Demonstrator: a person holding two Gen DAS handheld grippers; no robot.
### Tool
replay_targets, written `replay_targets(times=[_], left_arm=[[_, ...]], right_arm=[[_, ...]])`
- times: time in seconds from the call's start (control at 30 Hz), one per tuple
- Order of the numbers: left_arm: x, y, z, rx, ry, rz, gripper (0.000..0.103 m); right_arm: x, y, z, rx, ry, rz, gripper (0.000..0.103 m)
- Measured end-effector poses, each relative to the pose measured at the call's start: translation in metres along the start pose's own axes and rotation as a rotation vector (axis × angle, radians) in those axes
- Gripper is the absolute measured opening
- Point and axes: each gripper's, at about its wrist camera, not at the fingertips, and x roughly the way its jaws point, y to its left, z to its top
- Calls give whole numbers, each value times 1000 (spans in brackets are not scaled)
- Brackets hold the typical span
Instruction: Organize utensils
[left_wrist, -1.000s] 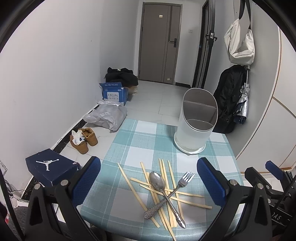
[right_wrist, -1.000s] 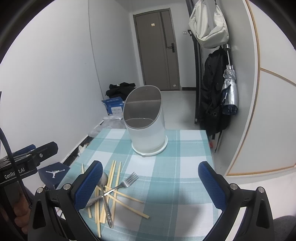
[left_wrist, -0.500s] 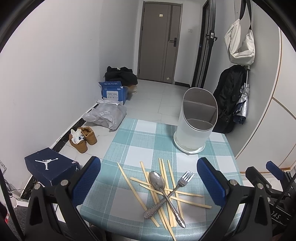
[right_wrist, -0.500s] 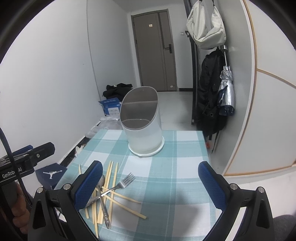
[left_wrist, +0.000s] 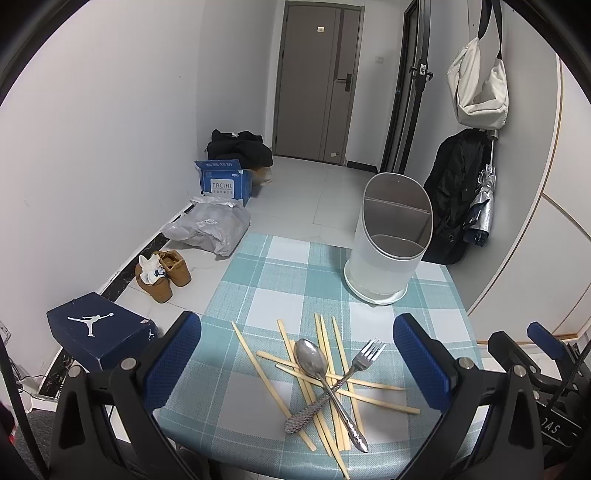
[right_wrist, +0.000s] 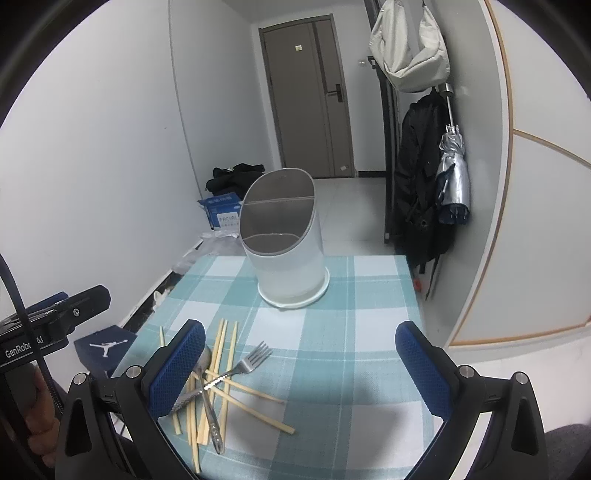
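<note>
A pile of several wooden chopsticks (left_wrist: 325, 354) lies on the checked table near its front edge, with a metal spoon (left_wrist: 314, 360) and a metal fork (left_wrist: 364, 356) crossed on top. A white two-compartment utensil holder (left_wrist: 388, 243) stands empty at the far right of the table. My left gripper (left_wrist: 297, 358) is open, hovering just before the pile. My right gripper (right_wrist: 299, 363) is open and empty, with the pile at its left finger; the fork (right_wrist: 251, 363), chopsticks (right_wrist: 221, 347) and holder (right_wrist: 288, 251) show there too.
The small table (left_wrist: 258, 288) has a teal checked cloth. On the floor to the left are a dark shoe box (left_wrist: 96, 328), brown shoes (left_wrist: 162, 273), a grey bag (left_wrist: 210, 229) and a blue carton (left_wrist: 223, 181). Coats and an umbrella (left_wrist: 484, 203) hang at the right wall.
The right gripper has shifted, so the holder and utensils sit further left and nearer in its view. The left gripper has barely moved. The utensils lie as before.
</note>
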Motion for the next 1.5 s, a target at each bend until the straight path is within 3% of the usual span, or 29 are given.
replay_targets(times=[0.43,0.83,1.17,1.37,1.43,1.5], left_arm=[[0,1,-2,-7,10,-11,102],[16,13,3,-56,90,-49,102],[44,62,12,-183,173,17,102],[59,83,12,-239,219,52,102],[63,88,12,-245,232,48,102],[67,92,12,-255,248,46,102]], right_arm=[[1,-1,1,2,8,9,103],[22,2,-2,37,83,65,103],[87,20,-11,45,317,145,99],[140,25,-22,140,492,95,80],[156,27,-26,177,542,68,69],[167,33,-31,192,580,34,67]])
